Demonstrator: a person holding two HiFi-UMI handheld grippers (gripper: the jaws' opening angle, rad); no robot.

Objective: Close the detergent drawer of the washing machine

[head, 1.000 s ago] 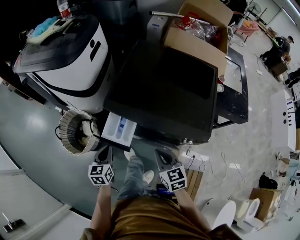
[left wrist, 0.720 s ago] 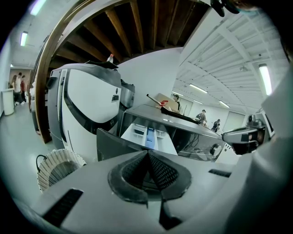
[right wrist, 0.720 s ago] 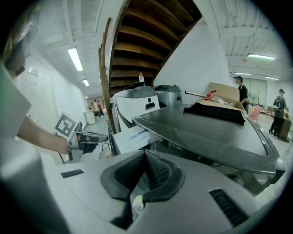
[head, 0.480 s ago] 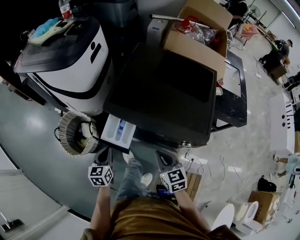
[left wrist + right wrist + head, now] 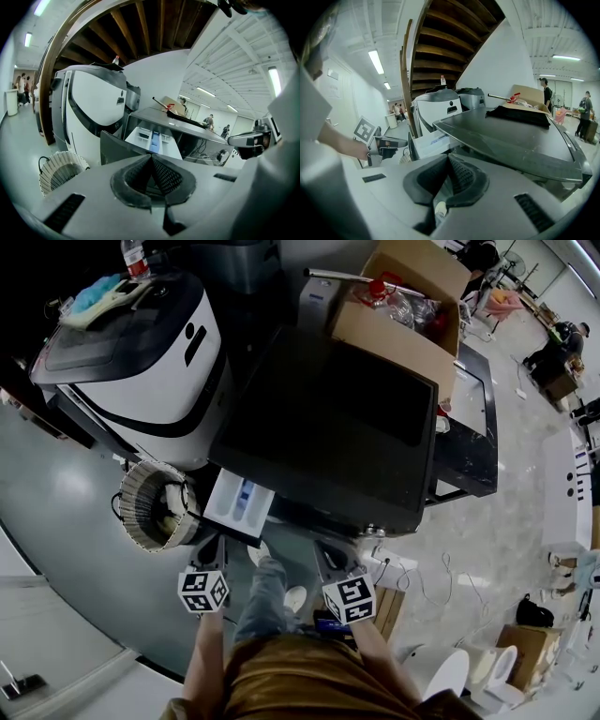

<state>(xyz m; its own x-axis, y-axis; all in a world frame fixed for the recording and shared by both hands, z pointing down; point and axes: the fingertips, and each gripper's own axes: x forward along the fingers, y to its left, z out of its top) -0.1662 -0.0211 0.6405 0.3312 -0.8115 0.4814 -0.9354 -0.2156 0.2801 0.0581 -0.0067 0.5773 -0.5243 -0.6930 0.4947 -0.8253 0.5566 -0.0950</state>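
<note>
Item: drawer [image 5: 239, 501], white with a blue insert, pulled out at the front left corner of the dark washer [image 5: 328, 427] and not yet closed. State of left tongs [image 5: 210, 545]: tips together with nothing between them, held just short of the drawer's front and apart from it. State of right tongs [image 5: 324, 551]: likewise pressed together and empty, near the washer's front, further right. Risks, as we judge them: a push landing off-centre on the drawer's front could skew it in its guides and jam it partway. The closed tips give a small contact and may slide off the smooth panel toward the basket [image 5: 150, 504] just beside the drawer. A push that stops early would leave the front standing proud of the washer. The right tongs could knock the washer's front if both hands advance together. We cannot tell whether anything inside the drawer blocks its travel.
</note>
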